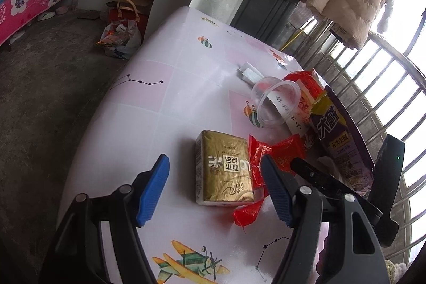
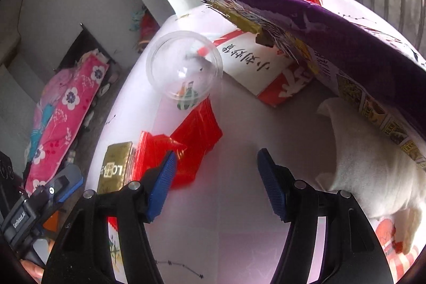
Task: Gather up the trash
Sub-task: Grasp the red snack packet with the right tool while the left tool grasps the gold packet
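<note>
Left hand-held gripper (image 1: 215, 188) hovers over the table (image 1: 149, 108), blue pads spread wide, nothing between them. Gold tissue pack (image 1: 225, 168) lies just ahead, between the pads' lines. Red wrappers (image 1: 277, 153) touch its 3 o'clock edge. Clear plastic cup (image 1: 275, 101) lies tipped on its side at 1 o'clock, mouth toward the camera, nothing visible inside; it leans on a red-and-white box (image 1: 306, 95). Purple snack bag (image 1: 343, 145) stands at 3 o'clock.

Right hand-held gripper (image 2: 215, 185) also spread, holding nothing, over bare table; white crumpled cloth (image 2: 370, 169) at 3 o'clock, under the purple bag.
</note>
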Tool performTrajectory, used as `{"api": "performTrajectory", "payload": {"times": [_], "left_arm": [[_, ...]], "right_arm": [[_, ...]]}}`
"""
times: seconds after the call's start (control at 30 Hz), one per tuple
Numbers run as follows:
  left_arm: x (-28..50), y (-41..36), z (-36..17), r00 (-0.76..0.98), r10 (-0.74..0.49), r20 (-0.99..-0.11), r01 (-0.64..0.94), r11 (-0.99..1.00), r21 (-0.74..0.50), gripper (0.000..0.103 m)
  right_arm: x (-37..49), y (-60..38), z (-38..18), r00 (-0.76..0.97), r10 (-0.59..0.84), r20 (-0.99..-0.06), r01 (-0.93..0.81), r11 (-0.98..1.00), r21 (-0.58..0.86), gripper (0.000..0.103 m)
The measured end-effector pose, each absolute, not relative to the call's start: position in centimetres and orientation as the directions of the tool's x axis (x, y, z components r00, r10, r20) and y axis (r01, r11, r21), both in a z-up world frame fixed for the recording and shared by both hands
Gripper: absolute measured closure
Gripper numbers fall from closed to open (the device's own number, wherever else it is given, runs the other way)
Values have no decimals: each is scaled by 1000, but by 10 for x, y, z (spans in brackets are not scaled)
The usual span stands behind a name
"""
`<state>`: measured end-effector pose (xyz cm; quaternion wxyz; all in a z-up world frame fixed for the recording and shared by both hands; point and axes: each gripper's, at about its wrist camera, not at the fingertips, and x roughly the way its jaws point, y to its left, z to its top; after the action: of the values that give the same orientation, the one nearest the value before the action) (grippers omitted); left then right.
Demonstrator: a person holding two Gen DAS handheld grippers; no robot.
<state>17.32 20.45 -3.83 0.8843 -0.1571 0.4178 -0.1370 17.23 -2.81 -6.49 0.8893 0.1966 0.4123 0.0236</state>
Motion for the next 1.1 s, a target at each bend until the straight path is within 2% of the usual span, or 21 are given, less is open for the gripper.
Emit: {"api": "performTrajectory", "payload": {"times": [0.1,0.2,0.33,0.43,0.7,0.77,0.83,1.1], "left_arm": [[182,195,-45,596,-380,-708,132,915,-381,34],[188,187,-52,580,-368,-727,139,924,-357,34],[190,181,-58,569,-360,-740,142,929,-342,34],[190,177,-61,568,-335,-752,138,939,-314,34],[189,172,-66,582,-274,-765,135,961,-241,37],[189,174,-66,579,-287,-763,132,957,-259,45],[188,176,-65,579,-291,-762,121,955,-272,49],[173,195,-54,606,-262,-751,59,956,-286,51]], "right_arm": [[174,-27,-66,680,186,-710,127,923,364,43],[175,-26,-68,688,182,-703,126,924,362,59],[179,-25,-72,675,201,-710,116,921,372,85],[175,-21,-69,677,205,-707,98,926,363,95],[158,-27,-66,667,198,-719,81,939,334,99],[156,-29,-65,662,204,-721,77,939,336,100],[153,-31,-63,657,213,-723,69,938,339,100],[140,-31,-60,643,252,-723,23,937,347,101]]}}
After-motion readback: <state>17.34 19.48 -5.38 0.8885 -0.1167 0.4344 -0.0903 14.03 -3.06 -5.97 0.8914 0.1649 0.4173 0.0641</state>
